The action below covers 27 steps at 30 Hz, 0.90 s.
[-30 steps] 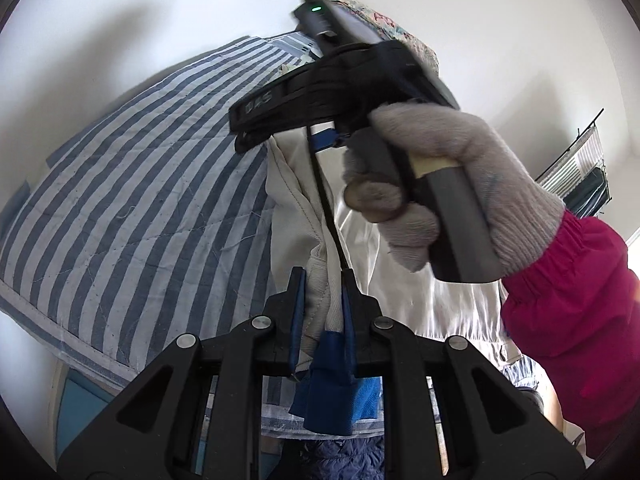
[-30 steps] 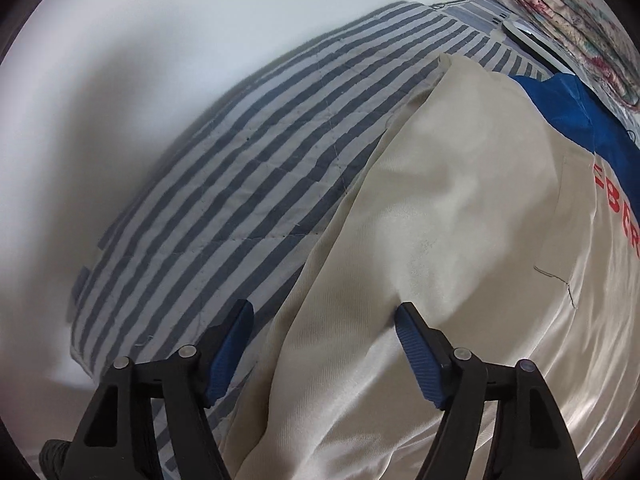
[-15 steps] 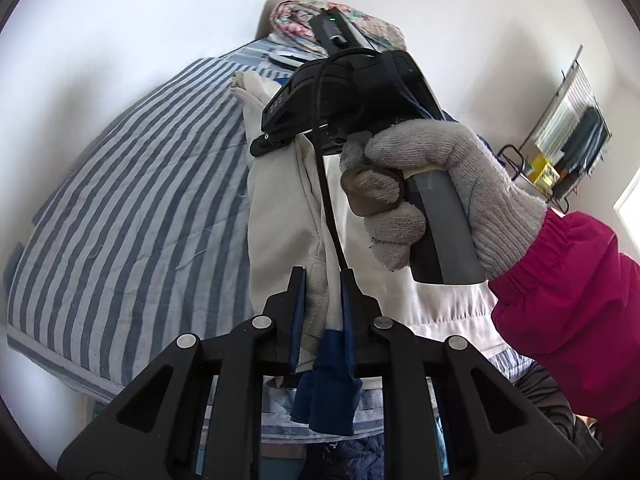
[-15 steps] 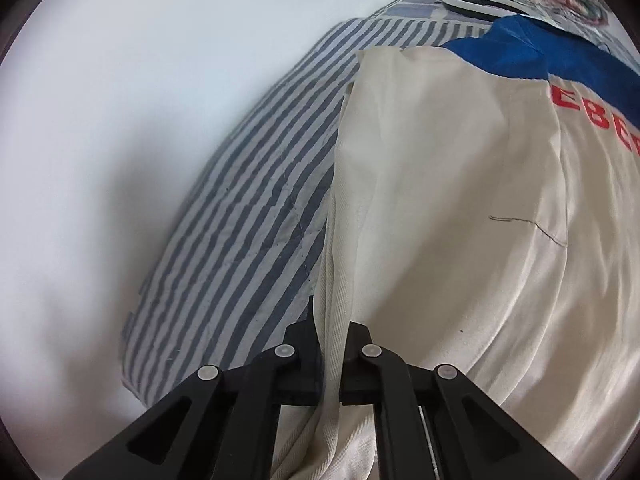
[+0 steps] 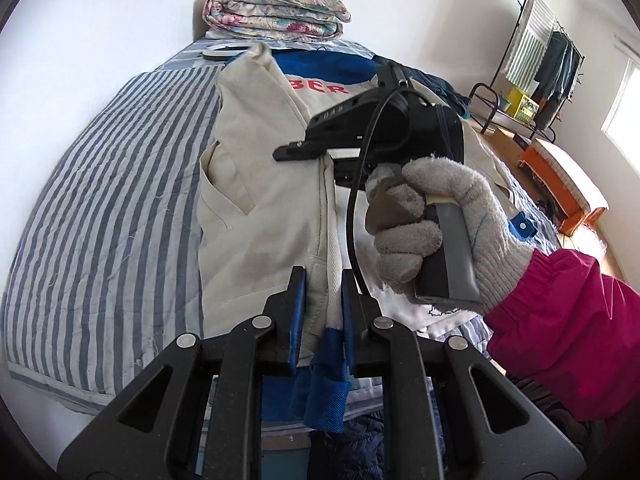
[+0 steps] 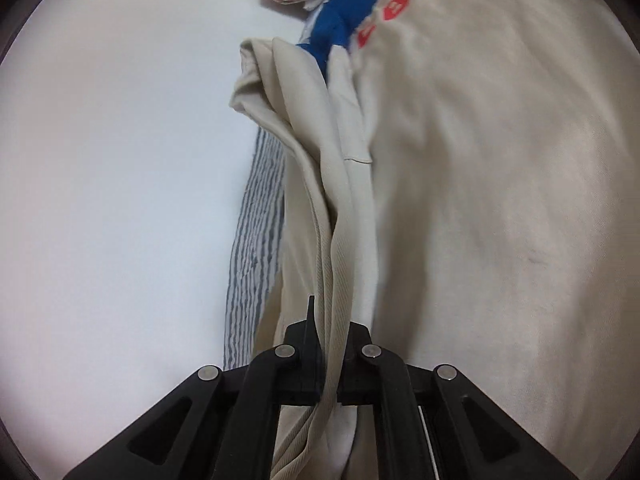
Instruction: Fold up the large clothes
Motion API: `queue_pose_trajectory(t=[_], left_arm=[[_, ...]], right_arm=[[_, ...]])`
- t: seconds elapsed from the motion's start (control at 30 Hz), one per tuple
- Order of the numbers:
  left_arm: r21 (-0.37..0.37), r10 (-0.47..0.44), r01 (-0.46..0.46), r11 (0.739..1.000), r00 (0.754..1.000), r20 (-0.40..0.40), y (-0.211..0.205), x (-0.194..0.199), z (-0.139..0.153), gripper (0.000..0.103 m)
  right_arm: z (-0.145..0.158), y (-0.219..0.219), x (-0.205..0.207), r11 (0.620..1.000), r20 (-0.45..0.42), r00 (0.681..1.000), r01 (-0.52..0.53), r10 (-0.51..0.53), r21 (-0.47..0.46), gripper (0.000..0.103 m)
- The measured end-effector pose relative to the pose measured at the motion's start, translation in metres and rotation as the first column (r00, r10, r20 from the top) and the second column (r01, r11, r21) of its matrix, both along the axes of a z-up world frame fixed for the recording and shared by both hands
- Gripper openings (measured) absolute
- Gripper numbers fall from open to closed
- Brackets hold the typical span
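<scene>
A large cream garment (image 5: 260,184) with a blue yoke and red letters lies on the striped bed (image 5: 100,200). My left gripper (image 5: 323,300) is shut on the garment's cream and blue cuff end near the bed's foot. My right gripper (image 6: 330,344), held in a gloved hand, is shut on a bunched cream fold of the same garment (image 6: 500,200); its body also shows in the left wrist view (image 5: 380,128), above the garment's middle. The left edge of the garment is lifted and folded over the body.
A folded floral quilt (image 5: 276,12) and a white ring (image 5: 222,51) lie at the head of the bed. A white wall runs along the bed's left side. A clothes rack (image 5: 540,60) and an orange bench (image 5: 564,180) stand at the right.
My right gripper closed on the garment's left edge, then lifted it and carried it rightward over the body. The left gripper kept its hold on the cuff.
</scene>
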<state>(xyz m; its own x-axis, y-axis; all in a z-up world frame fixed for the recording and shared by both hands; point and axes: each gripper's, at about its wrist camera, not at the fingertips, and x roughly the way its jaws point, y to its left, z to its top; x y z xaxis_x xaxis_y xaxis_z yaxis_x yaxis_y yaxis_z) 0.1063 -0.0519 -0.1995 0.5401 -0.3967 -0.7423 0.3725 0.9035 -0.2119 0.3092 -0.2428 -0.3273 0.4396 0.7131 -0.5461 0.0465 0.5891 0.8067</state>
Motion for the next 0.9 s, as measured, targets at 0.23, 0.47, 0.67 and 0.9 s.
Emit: queue_pose_trajectory(t=[0.23,0.47,0.67,0.9], left_arm=[[-0.033,-0.079,0.078,0.996,0.997,-0.024,-0.007,-0.015,0.001,0.015],[-0.193,-0.022,0.014,0.981,0.999,-0.039,0.051,-0.028,0.018,0.015],[-0.226,0.135,-0.155,0.962,0.986,-0.099,0.089,0.005,0.009,0.015],[-0.161,0.079,-0.104,0.981,0.984,-0.158,0.072,0.036,-0.022,0.015]], right_arm=[[-0.012,-0.011,-0.007,0.998,-0.082,0.996,0.025,-0.030,-0.065,0.004],[0.018,-0.011,-0.009,0.967,-0.049,0.996,-0.085,0.076,-0.240,0.030],[0.076,-0.027,0.005,0.914,0.099,0.985,-0.093,0.143,-0.396,0.071],[0.096,-0.020,0.086,0.900,0.181,0.977,-0.026,0.116,-0.434,0.086]])
